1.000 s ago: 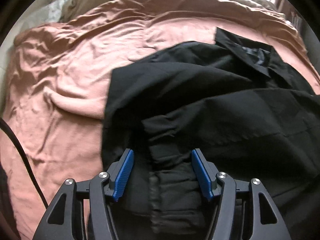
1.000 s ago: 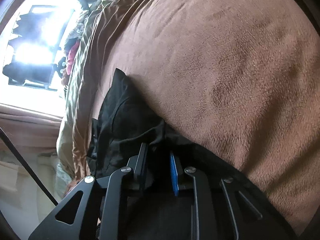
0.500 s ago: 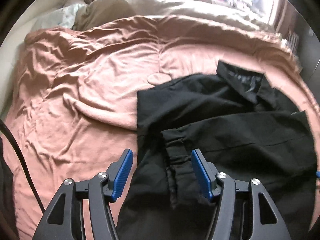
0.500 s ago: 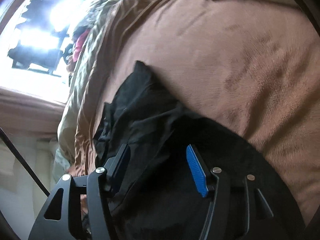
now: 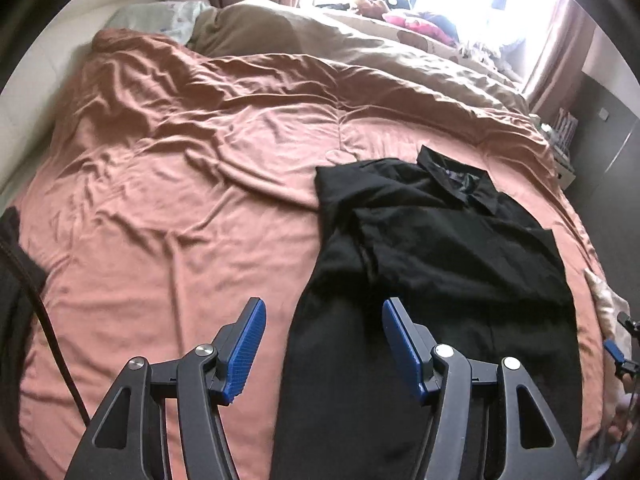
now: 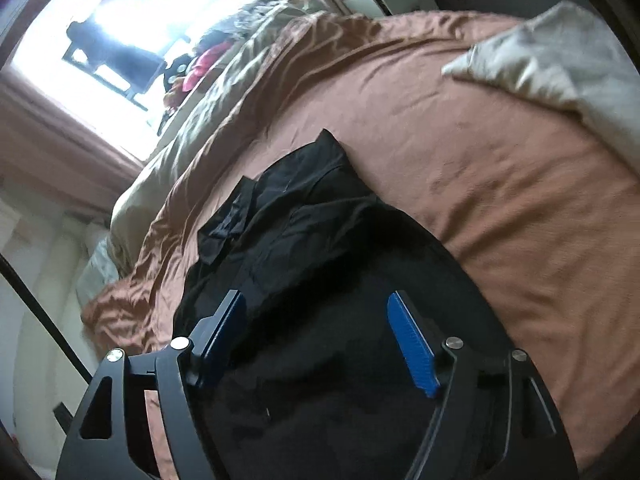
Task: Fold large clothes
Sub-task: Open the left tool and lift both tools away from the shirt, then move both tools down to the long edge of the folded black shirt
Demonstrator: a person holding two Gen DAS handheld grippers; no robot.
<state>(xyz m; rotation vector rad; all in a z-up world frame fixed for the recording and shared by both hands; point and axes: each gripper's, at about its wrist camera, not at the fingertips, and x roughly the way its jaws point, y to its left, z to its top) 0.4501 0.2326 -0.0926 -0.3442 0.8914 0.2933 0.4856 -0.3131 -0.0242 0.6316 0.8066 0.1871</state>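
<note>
Lying on the pink duvet [image 5: 192,184], the black shirt [image 5: 432,248] has its sleeves folded inward, collar toward the window; crosswise folds seemingly remain. The left gripper [image 5: 323,344] hangs spread and empty above it; the right gripper [image 6: 316,340] is opening, nothing between its jaws.

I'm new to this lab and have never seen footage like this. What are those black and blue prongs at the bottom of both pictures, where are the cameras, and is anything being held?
No robot here: a person carries a hand-held claw in each hand, and a wide-angle camera on each one looks forward along its two blue-padded fingers. One picture comes from the left claw, the other from the right claw.

Both look down at a bed with a rumpled pinkish-brown cover. On it lies a black collared shirt, partly folded.

Nothing is held. The left claw is open above the shirt's edge. The right claw's jaws are opening over the shirt, their pads not pressing on it.
</note>
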